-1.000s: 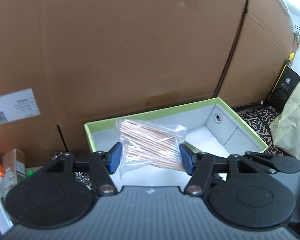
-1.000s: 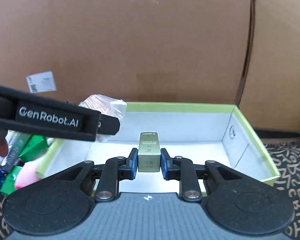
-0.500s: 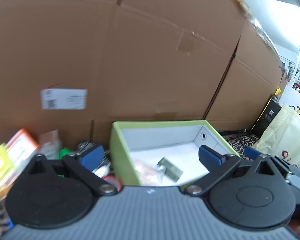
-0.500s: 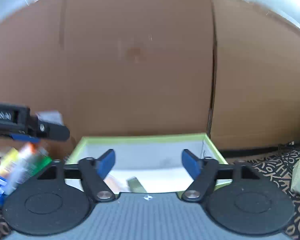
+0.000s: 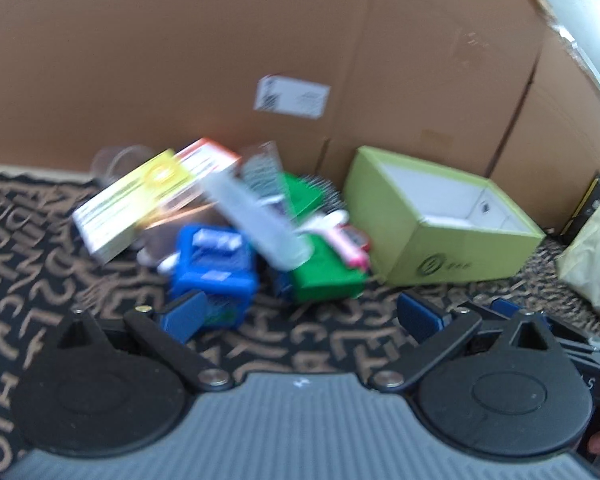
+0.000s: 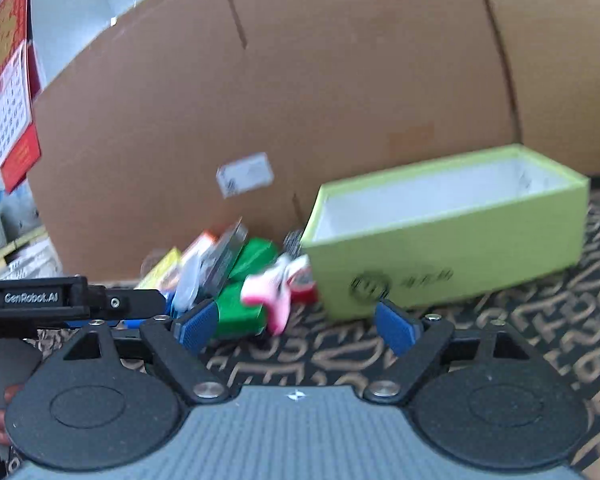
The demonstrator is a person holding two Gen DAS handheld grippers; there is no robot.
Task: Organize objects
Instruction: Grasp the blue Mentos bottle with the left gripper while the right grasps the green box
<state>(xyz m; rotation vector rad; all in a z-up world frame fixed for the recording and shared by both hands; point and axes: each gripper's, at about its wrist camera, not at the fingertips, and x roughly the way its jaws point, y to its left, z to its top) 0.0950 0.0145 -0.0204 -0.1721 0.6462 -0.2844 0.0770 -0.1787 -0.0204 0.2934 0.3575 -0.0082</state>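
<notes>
A light green open box (image 5: 452, 236) with a white inside stands on the patterned mat; it also shows in the right wrist view (image 6: 452, 236). Left of it lies a pile: a blue item (image 5: 213, 264), a green packet (image 5: 324, 272), a yellow-white carton (image 5: 127, 204), a pink-white item (image 6: 269, 292). My left gripper (image 5: 300, 316) is open and empty, low over the mat in front of the pile. My right gripper (image 6: 297, 326) is open and empty in front of the box's left corner. The box's contents are hidden.
A large brown cardboard wall (image 5: 259, 40) stands behind everything. A cream bag (image 5: 596, 248) lies at the right. A red calendar (image 6: 7, 80) hangs at the far left. The left gripper's body (image 6: 31, 300) shows in the right wrist view.
Both grippers let go of their items into the box, opened, and pulled back and down to the left. The pile is now in front of them.
</notes>
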